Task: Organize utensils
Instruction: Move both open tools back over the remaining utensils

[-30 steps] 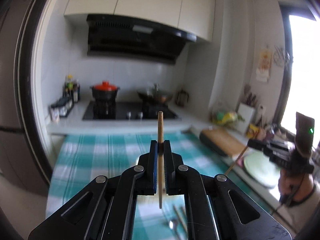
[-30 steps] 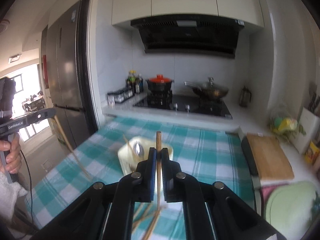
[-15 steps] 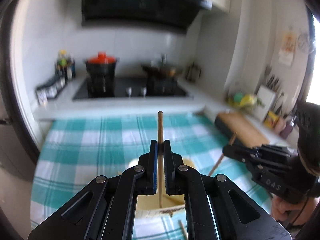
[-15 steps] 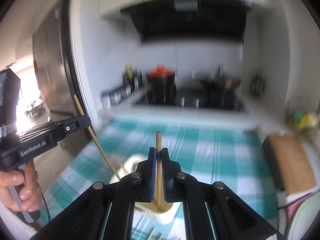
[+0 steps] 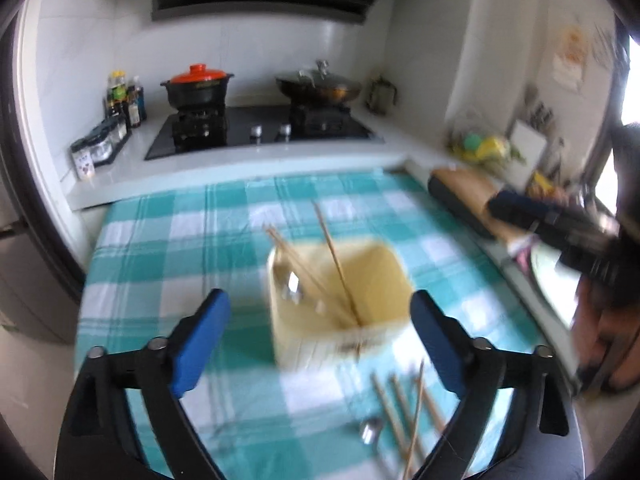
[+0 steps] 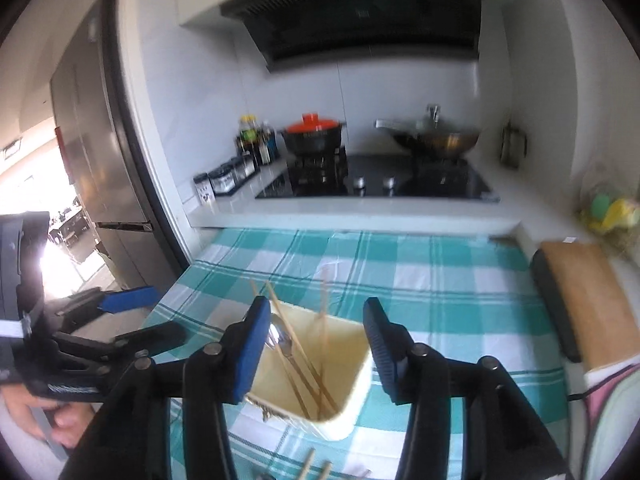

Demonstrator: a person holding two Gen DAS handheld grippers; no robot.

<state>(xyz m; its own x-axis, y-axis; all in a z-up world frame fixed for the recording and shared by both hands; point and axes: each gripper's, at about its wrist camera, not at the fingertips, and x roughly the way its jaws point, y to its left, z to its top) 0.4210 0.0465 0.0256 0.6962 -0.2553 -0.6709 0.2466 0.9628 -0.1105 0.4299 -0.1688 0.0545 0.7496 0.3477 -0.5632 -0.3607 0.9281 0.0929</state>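
Chopsticks [image 5: 336,256] lean in the cream holder [image 5: 340,332] straight ahead of the left hand-held gripper [image 5: 320,320], whose jaws have just been opening and stand spread with nothing between them; loose chopsticks [image 5: 404,412] lie on the checked worktop [image 5: 160,240] below. From the right hand-held gripper [image 6: 316,344], likewise just opening and empty, the holder [image 6: 348,408] sits directly beneath.
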